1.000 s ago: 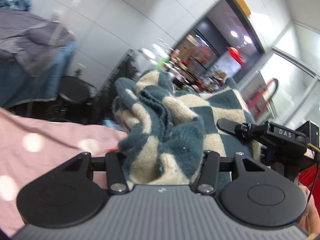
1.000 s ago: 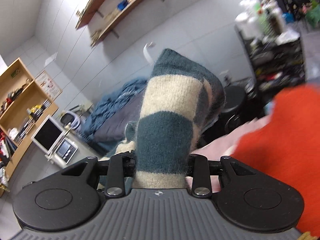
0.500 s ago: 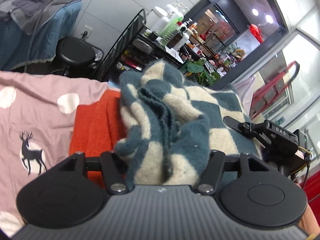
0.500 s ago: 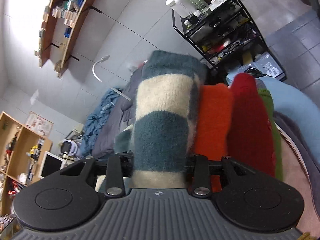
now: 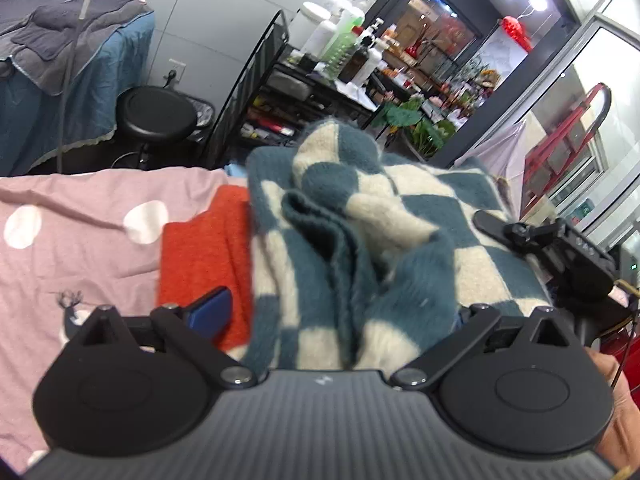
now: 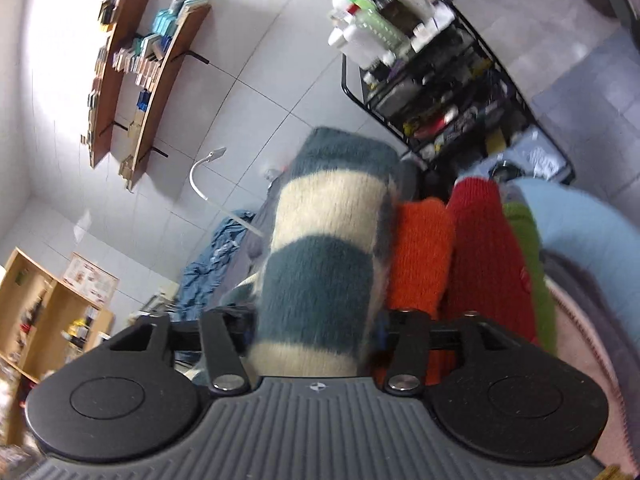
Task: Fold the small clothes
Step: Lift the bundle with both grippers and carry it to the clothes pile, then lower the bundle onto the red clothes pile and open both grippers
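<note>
The teal-and-cream checked knit garment [image 5: 360, 248] is bunched into a thick folded bundle, held between both tools above the pink polka-dot bedspread [image 5: 80, 240]. It sits just beside, likely touching, the folded orange knit [image 5: 200, 256], which in the right wrist view leads a row w/ a dark red knit [image 6: 484, 256], a green piece [image 6: 528, 240] and a pale blue one [image 6: 580, 240].

Left gripper [image 5: 340, 312]: jaws spread wide apart, the 1 visible blue pad [image 5: 210, 312] off to the side and clear of the cloth, so it looks to have let go; the bundle lies btwn the fingers w/o being pinched. Right gripper [image 6: 316, 328]: jaws clamped on the checked knit [image 6: 324, 248], pressed in on both sides.

Step in hand, as I judge it: setting the folded bundle down next to the orange piece. To do it well: lower it flat and square to the row; keep the right-side clamp until the cloth is bearing on the bed; use the left tool to steady the loose layered edges, which are ruffled and could spring open. Then release and back straight out so no fold gets dragged.

Long axis: in the right wrist view the bundle runs straight away from the camera, along the fingers, parallel to the orange and red pieces. Its far rounded end points toward the black wire rack [image 6: 448, 80].
</note>
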The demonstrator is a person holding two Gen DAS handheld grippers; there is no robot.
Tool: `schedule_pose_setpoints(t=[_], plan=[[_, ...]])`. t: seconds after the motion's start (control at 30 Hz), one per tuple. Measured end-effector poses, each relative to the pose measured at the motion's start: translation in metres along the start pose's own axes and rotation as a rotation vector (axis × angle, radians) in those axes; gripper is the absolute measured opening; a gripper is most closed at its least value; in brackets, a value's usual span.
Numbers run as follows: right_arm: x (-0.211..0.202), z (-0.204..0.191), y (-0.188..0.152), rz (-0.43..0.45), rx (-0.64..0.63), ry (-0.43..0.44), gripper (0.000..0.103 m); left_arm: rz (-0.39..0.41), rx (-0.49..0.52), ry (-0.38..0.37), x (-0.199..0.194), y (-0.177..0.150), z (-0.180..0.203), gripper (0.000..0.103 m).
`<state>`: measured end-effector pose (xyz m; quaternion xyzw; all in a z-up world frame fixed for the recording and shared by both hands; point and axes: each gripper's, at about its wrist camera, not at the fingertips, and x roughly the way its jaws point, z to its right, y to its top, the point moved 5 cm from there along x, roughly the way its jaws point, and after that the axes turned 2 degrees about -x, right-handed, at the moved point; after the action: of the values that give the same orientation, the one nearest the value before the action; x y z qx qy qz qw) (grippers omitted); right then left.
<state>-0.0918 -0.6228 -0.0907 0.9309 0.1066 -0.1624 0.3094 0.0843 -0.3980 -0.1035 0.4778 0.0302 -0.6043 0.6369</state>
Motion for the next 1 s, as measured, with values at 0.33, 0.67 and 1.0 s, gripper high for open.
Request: schedule_pose_setpoints(t=[0.33,0.67,1.0], plan=[[-0.015,-0.037,0.009,0.033,-0.322,-0.224,0.103,0.01,0.191,0.116,-0.036,0.012,0.008,0.103],[-0.048,-0.105,-0.019,0.072,-0.764,-0.372,0.099,0.205,0.411,0.22,-0.105,0.024,0.025,0.097],[-0.015,-0.106,-0.063,-0.218,-1.014,-0.427,0.078,0.027,0.757,0.16,-0.058,-0.026,0.069,0.074]])
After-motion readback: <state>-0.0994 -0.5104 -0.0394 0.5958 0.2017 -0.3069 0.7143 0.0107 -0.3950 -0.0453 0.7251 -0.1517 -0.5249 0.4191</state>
